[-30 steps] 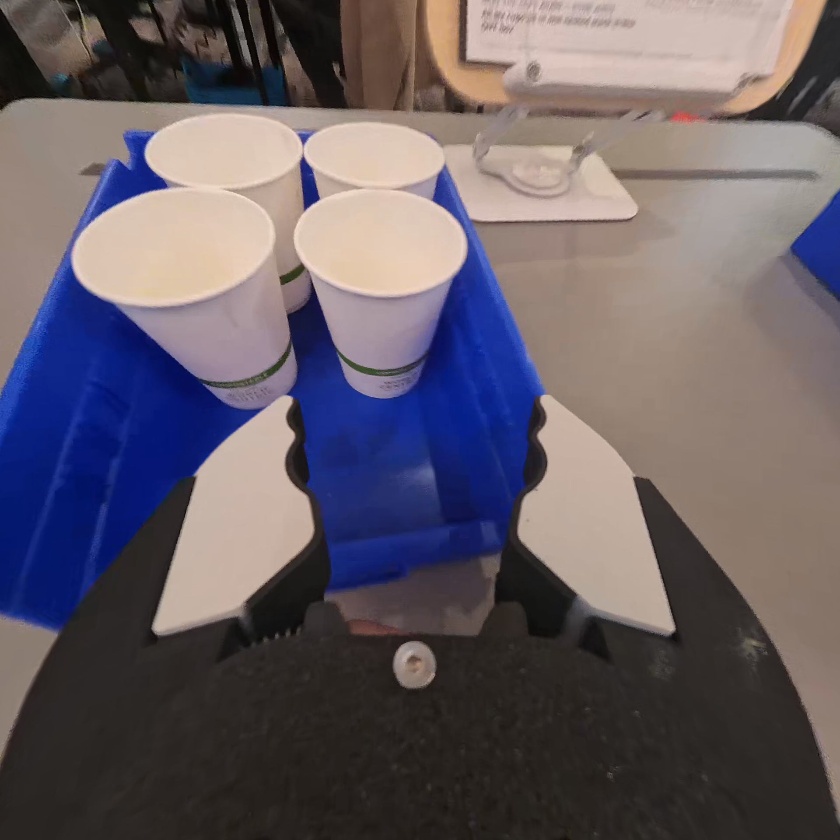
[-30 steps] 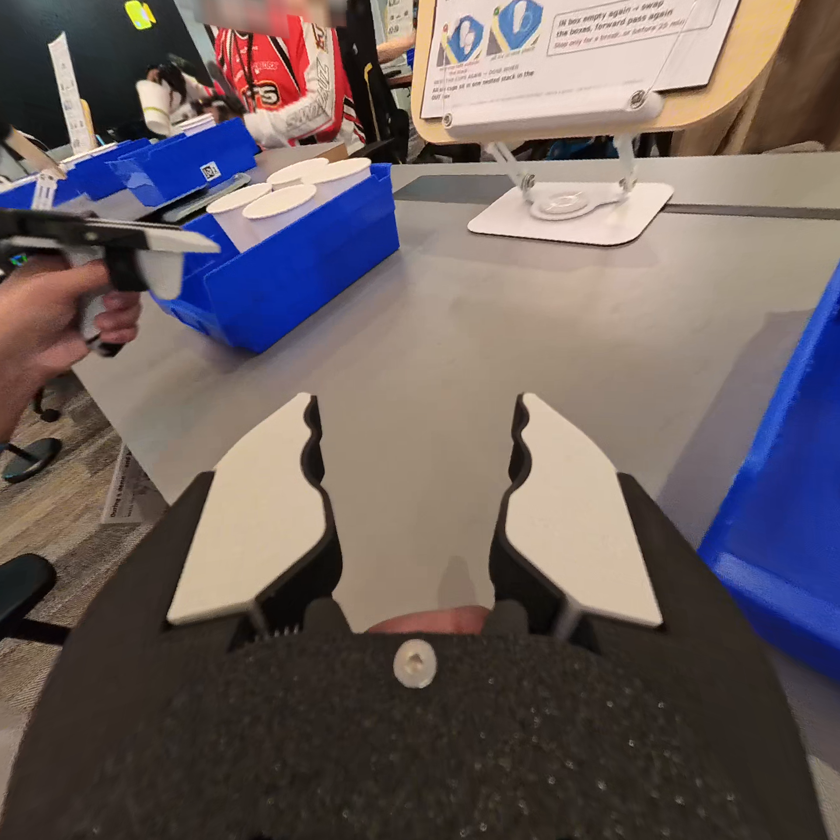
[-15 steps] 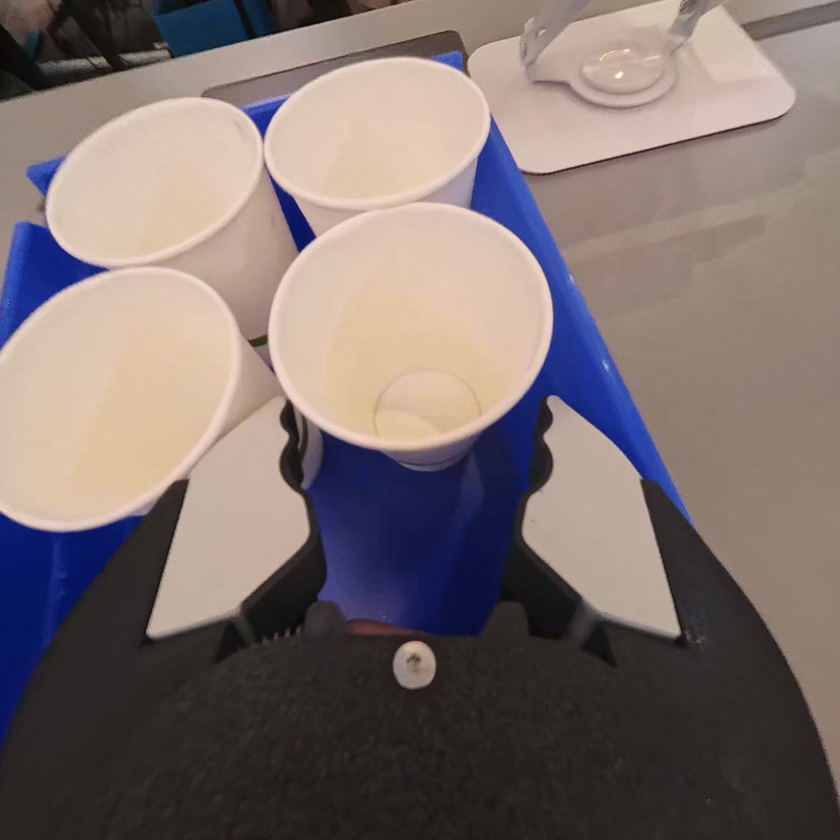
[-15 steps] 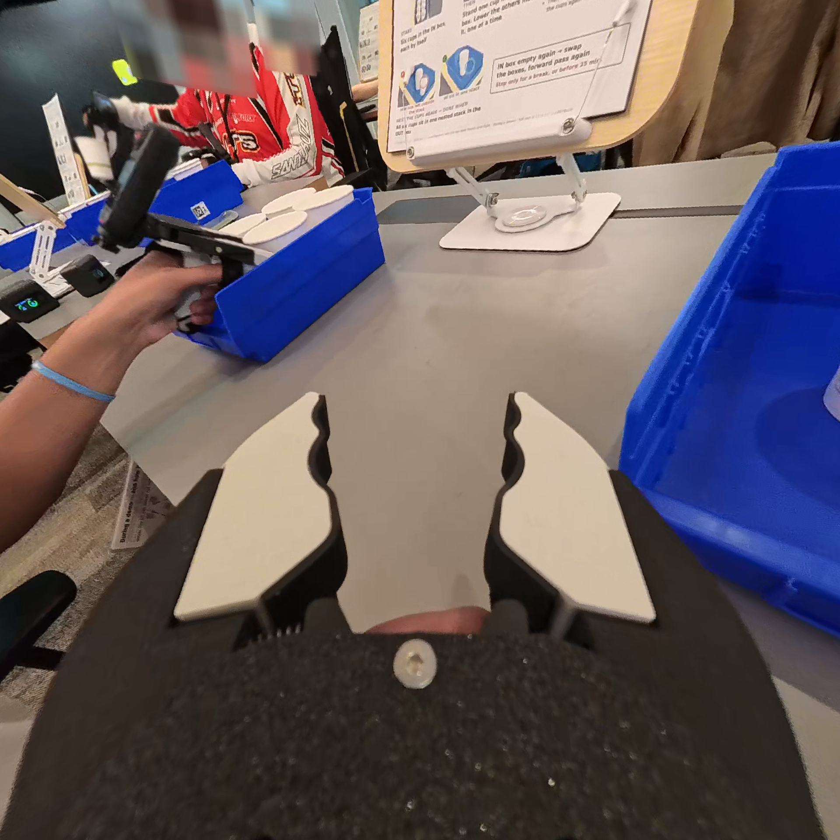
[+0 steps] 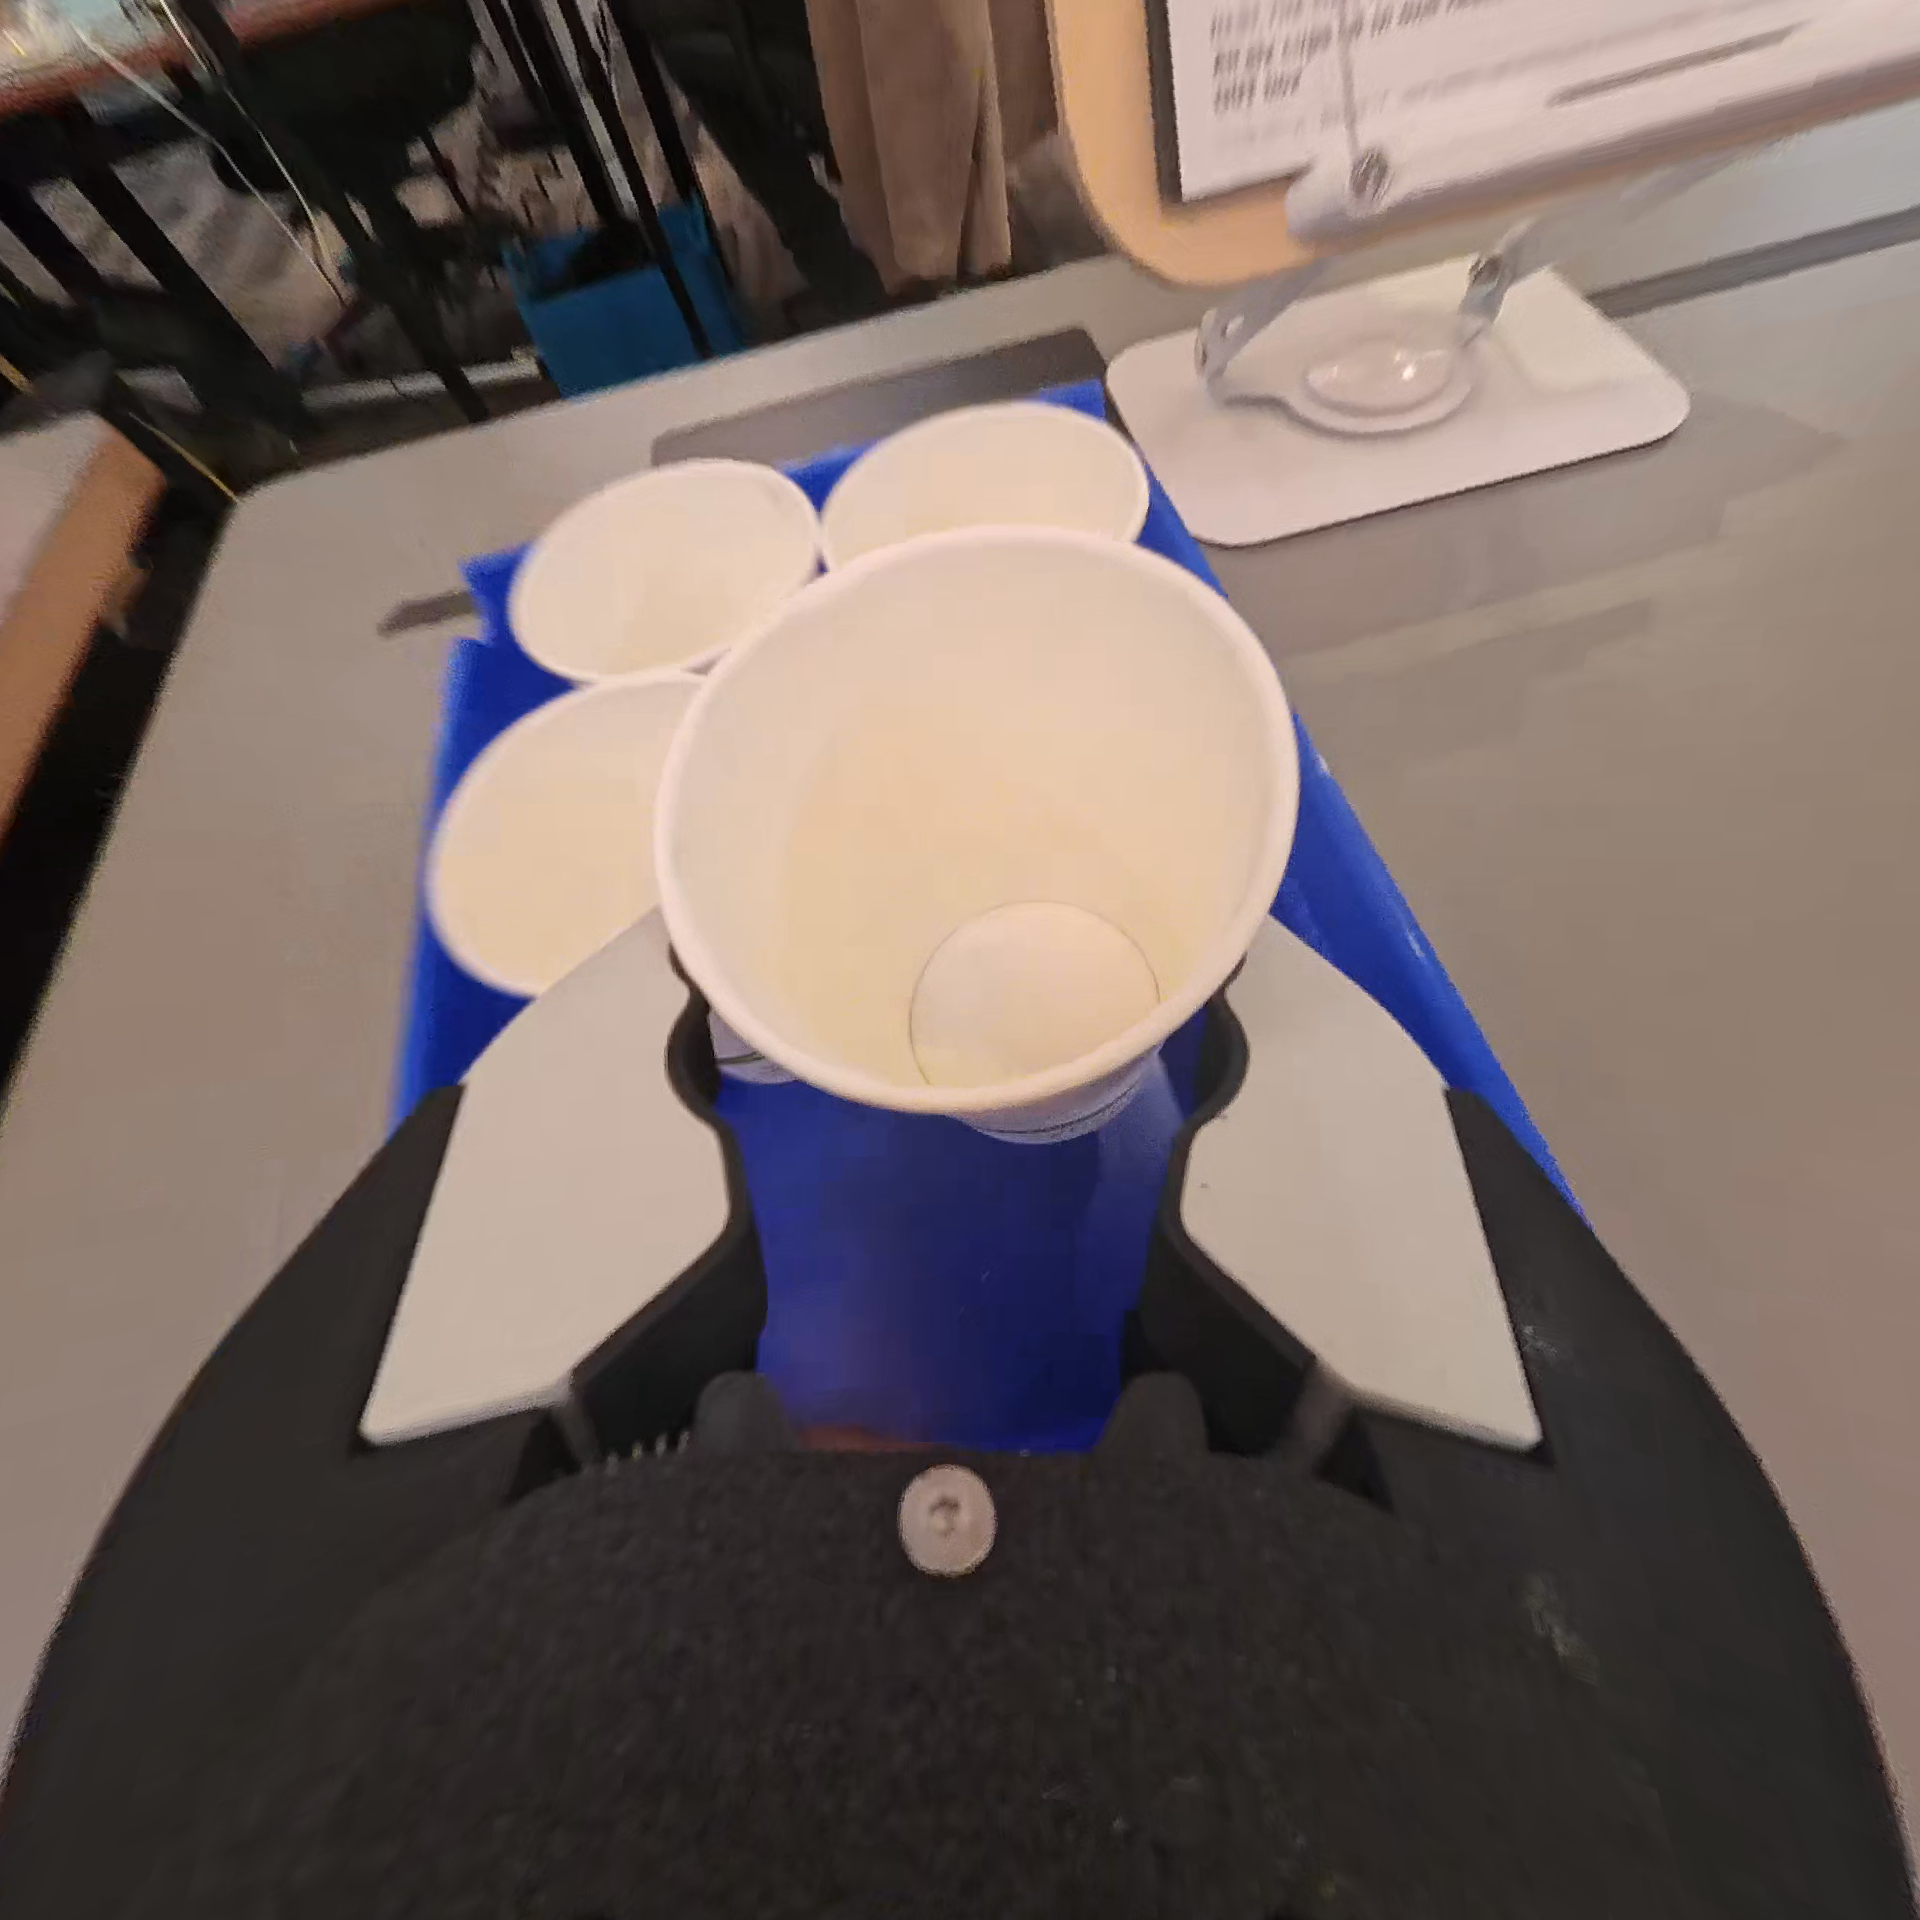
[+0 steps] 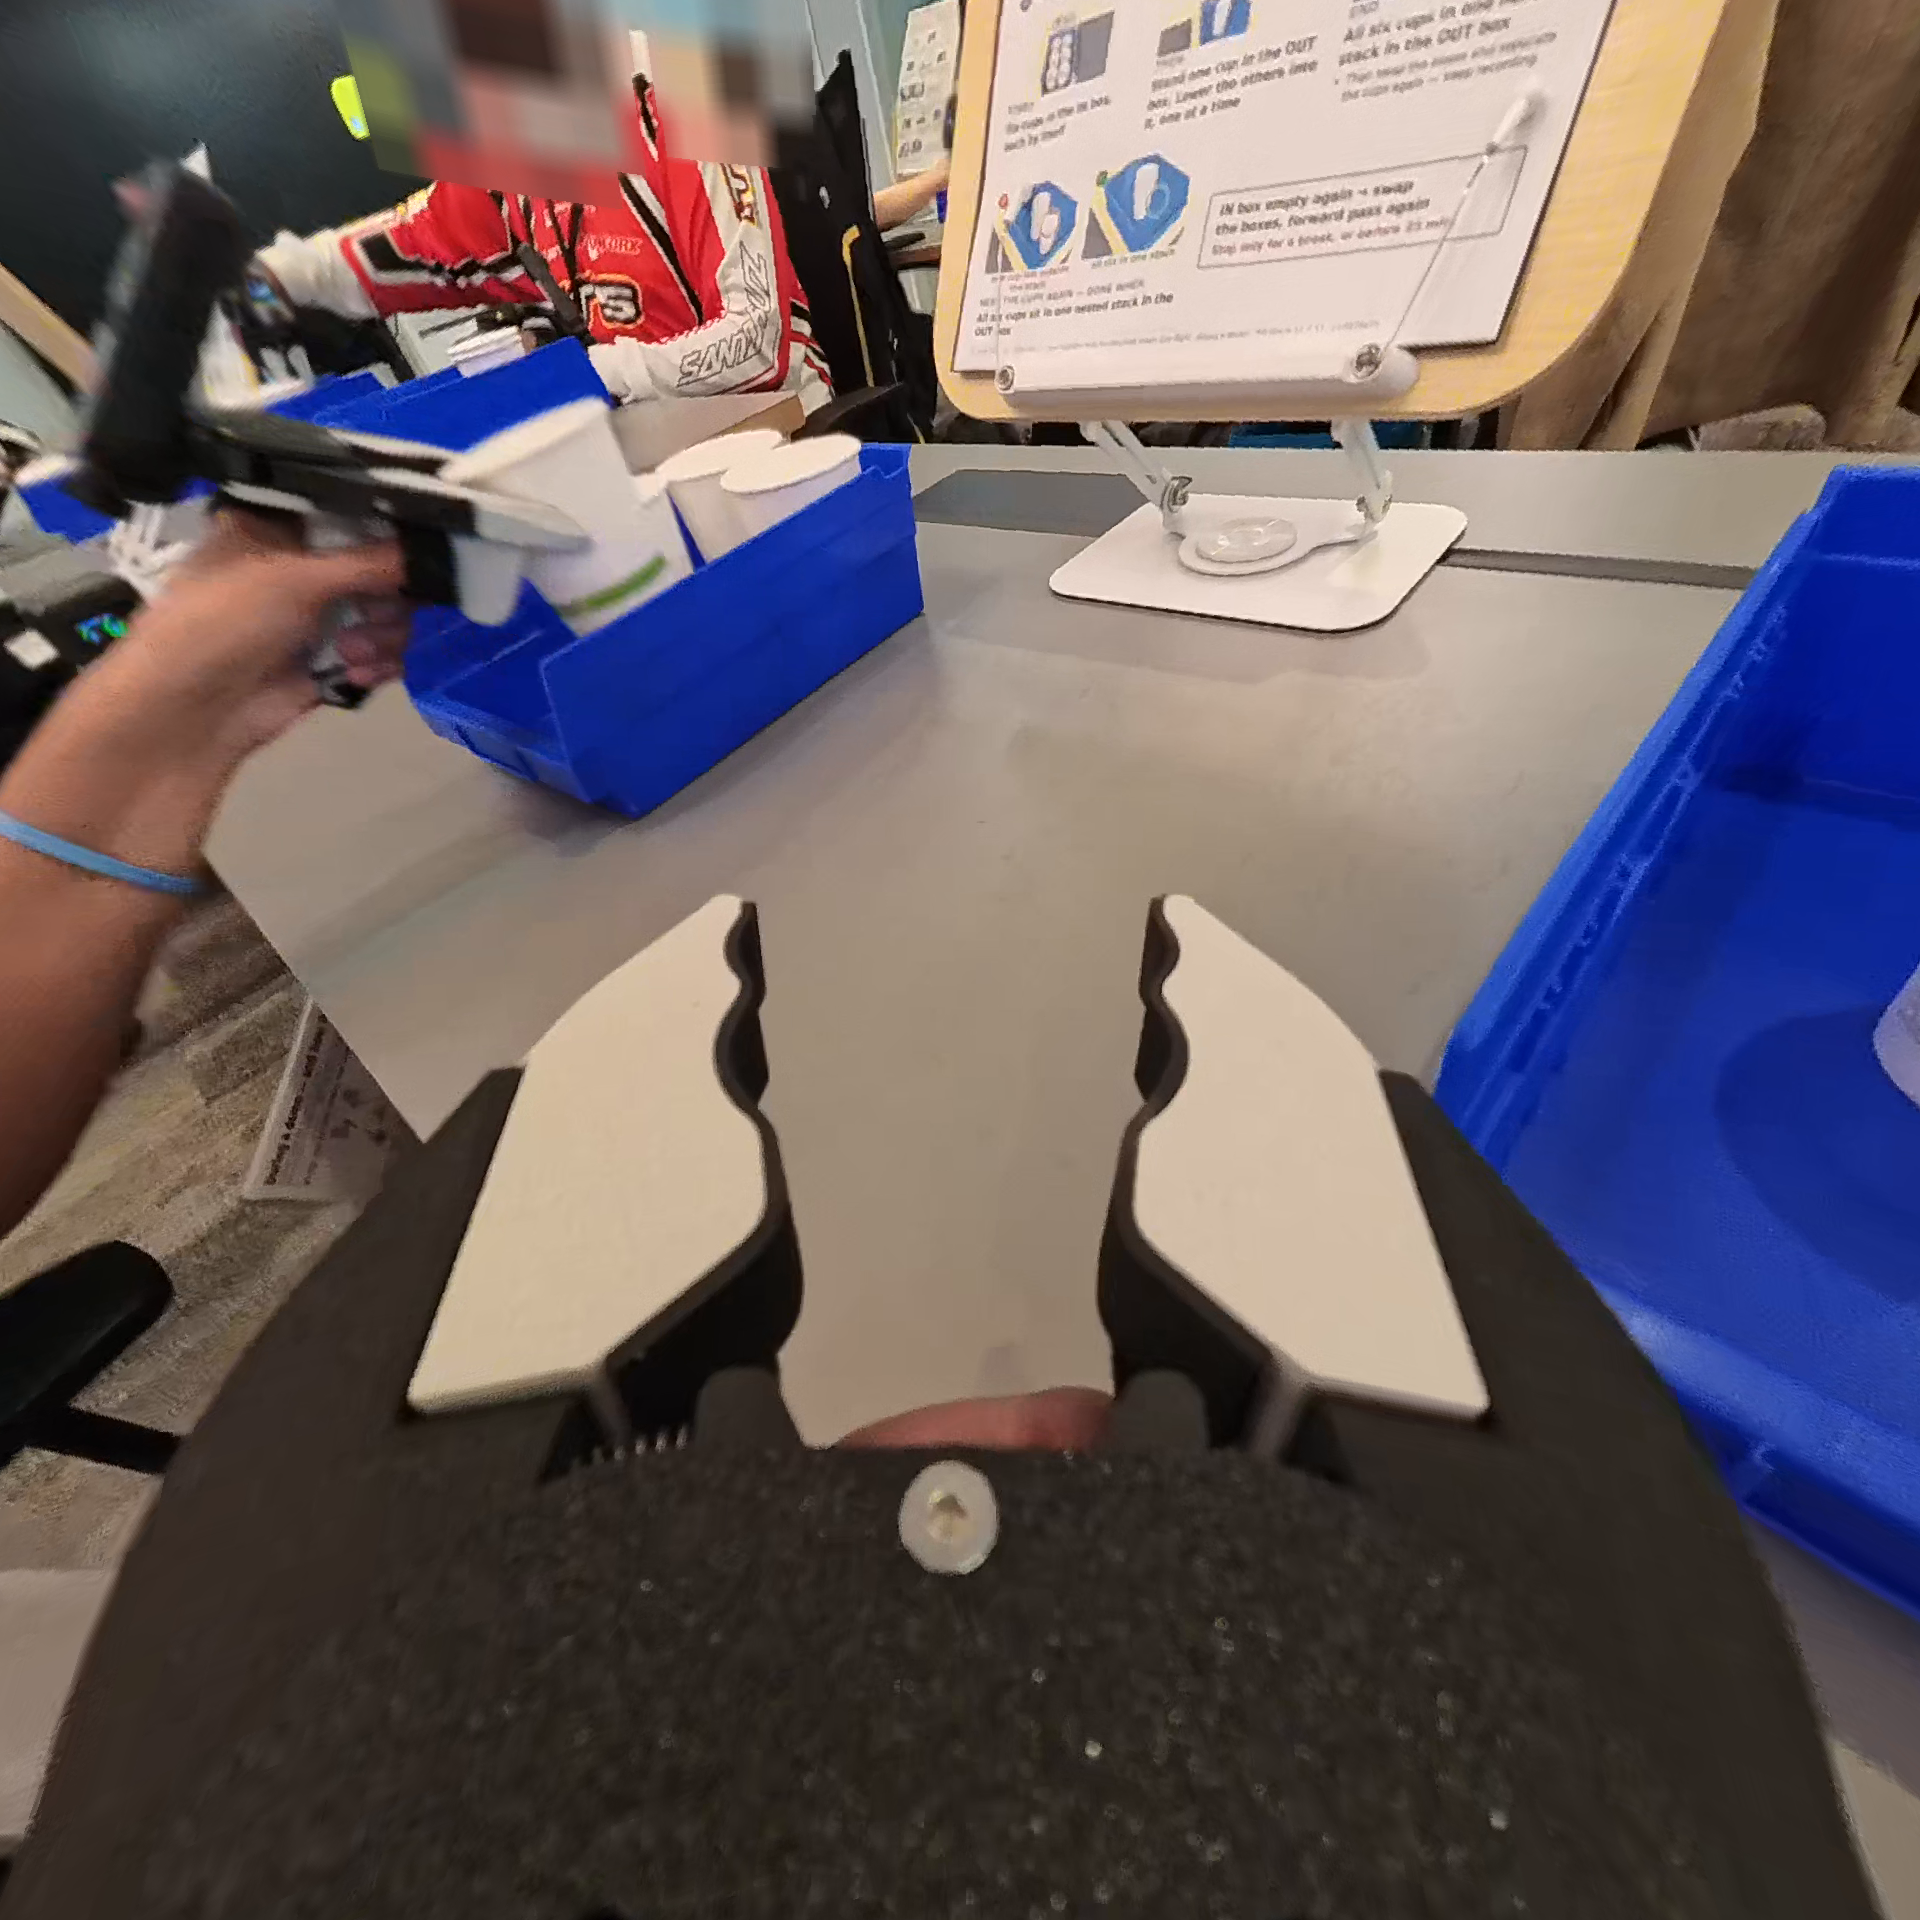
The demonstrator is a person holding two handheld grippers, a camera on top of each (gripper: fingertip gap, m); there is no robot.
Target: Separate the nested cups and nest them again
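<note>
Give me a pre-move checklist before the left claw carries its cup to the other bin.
1. Left claw closed on the cup: ok, fingers at both sides low on it.
2. Cup clear of the bin: ok, its base sits above the rim in the right wrist view.
3. Cup upright: not ok, it tilts.
4. Three other cups standing in the bin: ok.
5. Right claw free: ok, open over the table.
6. Room in the other bin: cannot tell, mostly out of view.
</note>
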